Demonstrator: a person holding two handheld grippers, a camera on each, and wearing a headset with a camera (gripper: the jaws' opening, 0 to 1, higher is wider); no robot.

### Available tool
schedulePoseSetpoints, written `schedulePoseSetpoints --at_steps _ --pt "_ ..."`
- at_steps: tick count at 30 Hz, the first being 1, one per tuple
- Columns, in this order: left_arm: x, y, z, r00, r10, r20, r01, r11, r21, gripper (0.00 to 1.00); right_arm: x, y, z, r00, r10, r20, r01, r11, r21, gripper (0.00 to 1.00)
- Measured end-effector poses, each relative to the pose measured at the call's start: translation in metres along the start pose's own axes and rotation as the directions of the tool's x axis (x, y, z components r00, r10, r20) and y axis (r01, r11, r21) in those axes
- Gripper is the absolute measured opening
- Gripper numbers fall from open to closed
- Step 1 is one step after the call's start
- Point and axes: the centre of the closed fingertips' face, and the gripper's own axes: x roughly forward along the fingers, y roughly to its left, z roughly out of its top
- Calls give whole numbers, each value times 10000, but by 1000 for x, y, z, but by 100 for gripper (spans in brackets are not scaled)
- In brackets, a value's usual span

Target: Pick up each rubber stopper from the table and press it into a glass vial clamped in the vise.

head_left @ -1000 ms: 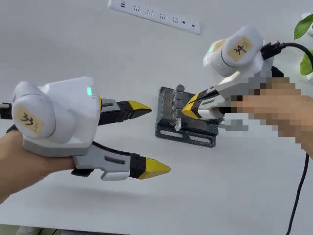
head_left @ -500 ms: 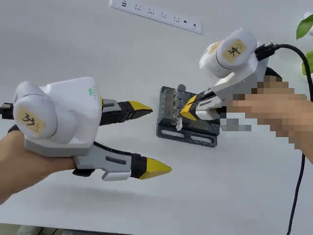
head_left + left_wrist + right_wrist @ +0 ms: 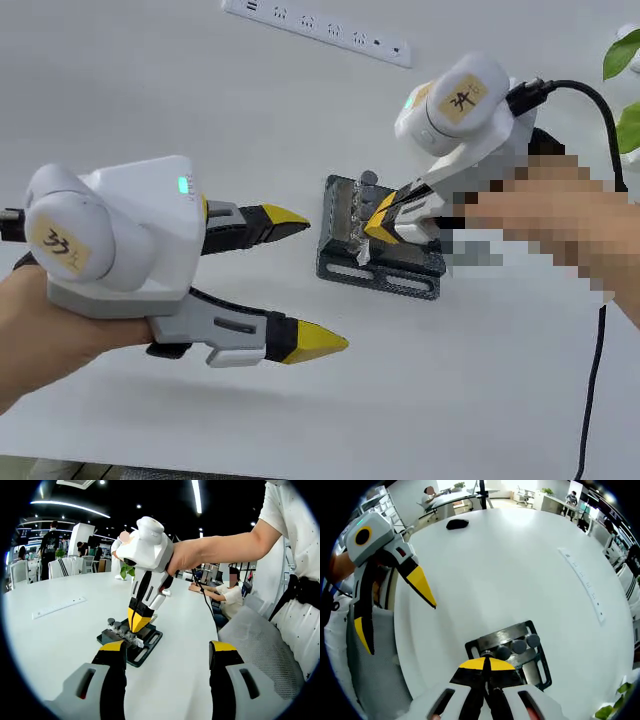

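A dark metal vise [image 3: 385, 280] stands mid-table with a row of glass vials clamped in it. Grey rubber stoppers [image 3: 369, 179] cap the far vials. My right gripper [image 3: 378, 228] is shut, its yellow tips angled down onto the vial row. What lies under the tips is hidden. In the right gripper view the closed tips [image 3: 487, 664] sit just before three capped stoppers [image 3: 520, 646] in the vise [image 3: 485, 644]. My left gripper [image 3: 305, 280] hovers open and empty, left of the vise. The left gripper view shows the vise [image 3: 145, 647] ahead with the right gripper [image 3: 138, 622] on it.
A white power strip [image 3: 318, 30] lies at the table's far edge. A black cable [image 3: 600, 380] trails from the right gripper down the right side. Green leaves [image 3: 625, 55] show at the far right. A small black object [image 3: 457, 524] lies far off on the table.
The right gripper has shifted slightly left over the vise and tipped more steeply down onto the vials. The left gripper has stayed put.
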Motion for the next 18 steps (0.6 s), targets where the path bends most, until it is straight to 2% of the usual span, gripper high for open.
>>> schedulePoseSetpoints --at_steps 18 --pt "2 -1 0 10000 0 68 0 10000 -32 65 3 3 1 9945 395 -965 -450 9975 -551 0"
